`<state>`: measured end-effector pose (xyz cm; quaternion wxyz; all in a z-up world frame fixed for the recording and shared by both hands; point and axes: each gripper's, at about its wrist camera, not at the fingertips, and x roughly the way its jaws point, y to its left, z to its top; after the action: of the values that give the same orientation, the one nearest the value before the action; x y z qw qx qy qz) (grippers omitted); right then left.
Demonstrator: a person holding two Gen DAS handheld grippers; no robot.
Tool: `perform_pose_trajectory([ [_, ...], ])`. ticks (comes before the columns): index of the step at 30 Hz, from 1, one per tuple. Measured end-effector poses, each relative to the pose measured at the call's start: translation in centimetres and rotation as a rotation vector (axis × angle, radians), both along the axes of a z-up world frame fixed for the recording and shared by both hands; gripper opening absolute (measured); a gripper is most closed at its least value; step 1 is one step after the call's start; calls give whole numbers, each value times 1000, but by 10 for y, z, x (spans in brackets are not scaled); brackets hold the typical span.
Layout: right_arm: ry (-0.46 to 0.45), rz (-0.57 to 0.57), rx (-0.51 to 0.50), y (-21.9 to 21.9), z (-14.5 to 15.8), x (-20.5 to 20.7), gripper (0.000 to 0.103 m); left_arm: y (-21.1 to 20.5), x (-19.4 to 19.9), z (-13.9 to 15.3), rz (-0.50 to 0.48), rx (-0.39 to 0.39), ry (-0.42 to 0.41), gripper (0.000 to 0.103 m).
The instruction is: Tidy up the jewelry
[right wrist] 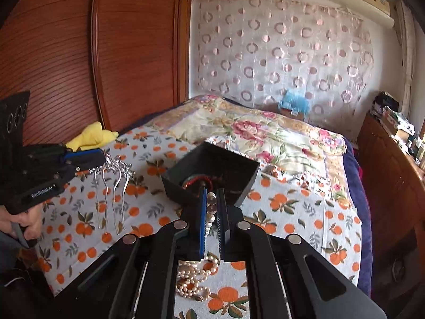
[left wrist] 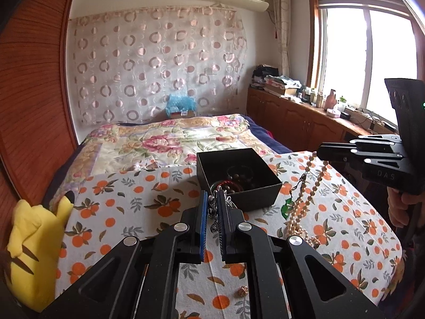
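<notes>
A black open box with dark bead bracelets inside sits on the orange-print cloth; it also shows in the right wrist view. My left gripper is shut on a silver hair comb, held above the cloth just left of the box. My right gripper is shut on a bead necklace that hangs down to a pile of pearl strands on the cloth. A green pendant lies by the strands.
A yellow plush toy lies at the cloth's left edge. A small brown bead lies near the front. A floral bedspread lies behind, a wooden wardrobe left, a cluttered wooden cabinet right.
</notes>
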<state>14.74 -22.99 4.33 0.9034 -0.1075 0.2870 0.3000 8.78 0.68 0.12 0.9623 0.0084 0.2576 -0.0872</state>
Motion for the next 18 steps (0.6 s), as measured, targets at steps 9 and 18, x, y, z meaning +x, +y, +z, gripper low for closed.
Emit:
perform_pose_trajectory([
  [9, -19, 44, 57, -2, 24, -9, 8, 1, 0, -1, 1, -6, 8, 6],
  [18, 12, -68, -28, -18, -4, 7, 9, 1, 2, -9, -2, -5, 25, 6],
])
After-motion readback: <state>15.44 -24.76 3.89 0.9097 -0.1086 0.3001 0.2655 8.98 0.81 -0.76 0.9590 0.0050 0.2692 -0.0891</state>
